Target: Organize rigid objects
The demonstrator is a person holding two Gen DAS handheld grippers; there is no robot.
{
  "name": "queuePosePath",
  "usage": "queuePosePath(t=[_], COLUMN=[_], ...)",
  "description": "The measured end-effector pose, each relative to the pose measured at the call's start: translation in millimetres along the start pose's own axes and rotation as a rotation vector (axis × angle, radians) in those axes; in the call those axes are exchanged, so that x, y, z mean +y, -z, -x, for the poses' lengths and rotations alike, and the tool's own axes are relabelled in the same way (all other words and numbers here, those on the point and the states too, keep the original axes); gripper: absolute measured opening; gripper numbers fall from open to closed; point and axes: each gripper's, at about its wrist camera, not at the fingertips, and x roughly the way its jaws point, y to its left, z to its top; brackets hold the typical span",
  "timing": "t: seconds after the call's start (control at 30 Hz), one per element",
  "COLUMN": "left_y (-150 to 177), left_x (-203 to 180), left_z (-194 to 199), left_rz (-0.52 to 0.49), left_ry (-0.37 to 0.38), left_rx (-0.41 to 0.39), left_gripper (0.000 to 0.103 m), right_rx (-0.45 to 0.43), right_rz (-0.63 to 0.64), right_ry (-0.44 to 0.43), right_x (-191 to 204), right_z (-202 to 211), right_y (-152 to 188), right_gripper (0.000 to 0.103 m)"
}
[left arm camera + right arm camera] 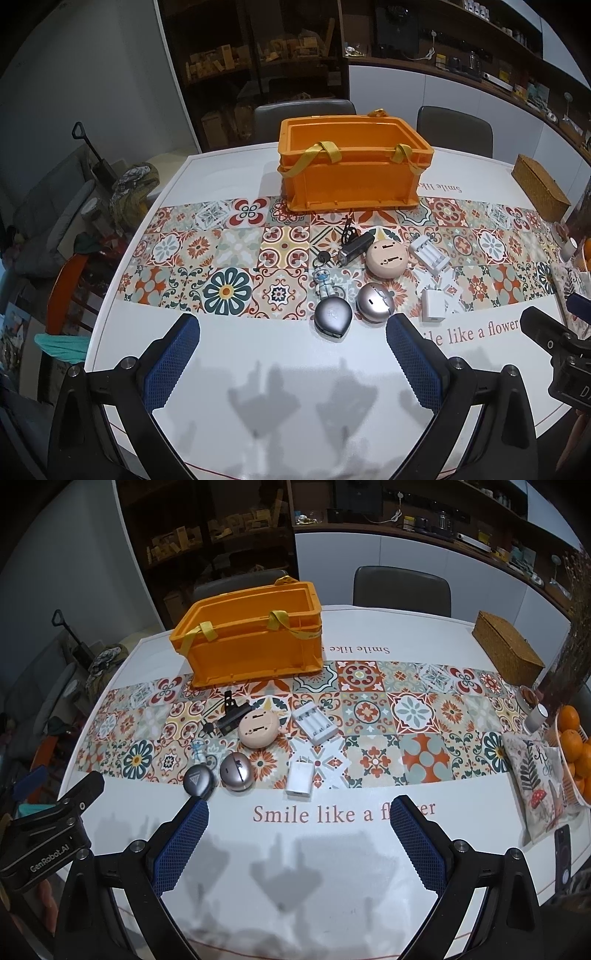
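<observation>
Nothing is picked up yet: the left gripper point(293, 328) and right gripper point(299, 810) both hover with jaws spread wide and empty, near the table's front edge. In front of the one orange crate point(351, 173) lie seven pieces: a keychain figure point(324, 282), black gadget point(355, 245), two silver cases point(330, 317), one pink disc point(387, 256), one battery charger point(316, 722), one white adapter point(300, 779). I'd say a first grasp comes next.

White table point(369, 867) with a patterned tile band. Two grey chairs point(402, 590) behind it. Dark shelving point(258, 55) and white cabinets point(424, 554) along the back wall.
</observation>
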Motion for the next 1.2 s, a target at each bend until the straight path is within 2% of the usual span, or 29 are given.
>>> queuePosePath(t=[1.2], left_y=[2.1], left_x=[-1.9], left_z=[0.0], left_rz=[-0.011], left_ry=[0.004], left_rx=[0.012], left_gripper=[0.103], right_rx=[0.003], right_rz=[0.0], right_ry=[0.001], right_x=[1.3], right_z=[0.5], right_y=[-1.6], right_gripper=[0.099])
